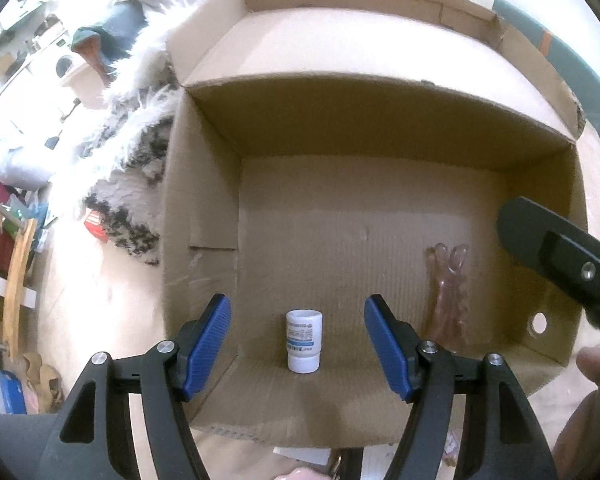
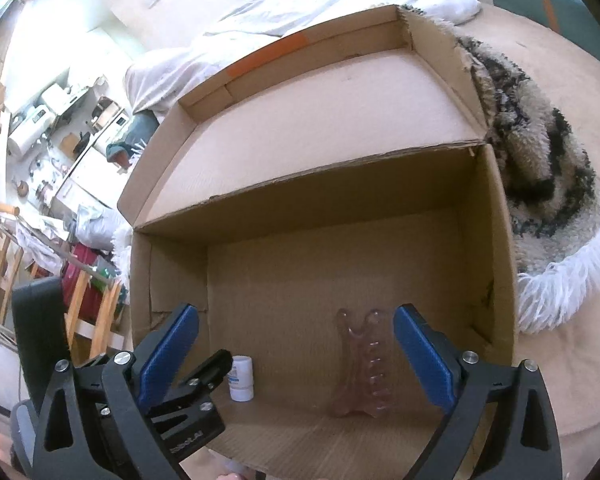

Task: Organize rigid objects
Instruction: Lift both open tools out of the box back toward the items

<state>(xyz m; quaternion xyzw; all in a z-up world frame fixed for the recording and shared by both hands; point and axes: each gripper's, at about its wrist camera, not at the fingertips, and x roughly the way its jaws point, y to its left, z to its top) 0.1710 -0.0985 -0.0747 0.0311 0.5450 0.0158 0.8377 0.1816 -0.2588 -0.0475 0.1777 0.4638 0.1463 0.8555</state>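
Note:
An open cardboard box [image 1: 400, 132] [image 2: 180, 272] lies below both grippers. A small white bottle with a blue label [image 1: 304, 340] [image 2: 242, 378] stands upright on the box floor. A clear pinkish comb-like piece [image 1: 448, 292] [image 2: 360, 364] lies flat to its right. My left gripper [image 1: 298, 346] hovers open above the bottle, its blue pads well apart from it. My right gripper [image 2: 296, 354] is wide open over the pink piece, touching nothing. The right gripper's black finger [image 1: 556, 256] shows at the right edge of the left wrist view.
The box's lid flap [image 2: 320, 100] folds back at the far side. A shaggy black-and-white rug [image 2: 540, 184] and white bedding [image 2: 300, 8] lie behind it. Wooden rails [image 1: 8, 280] and clutter stand at the left. A hand [image 1: 596, 364] shows at the right.

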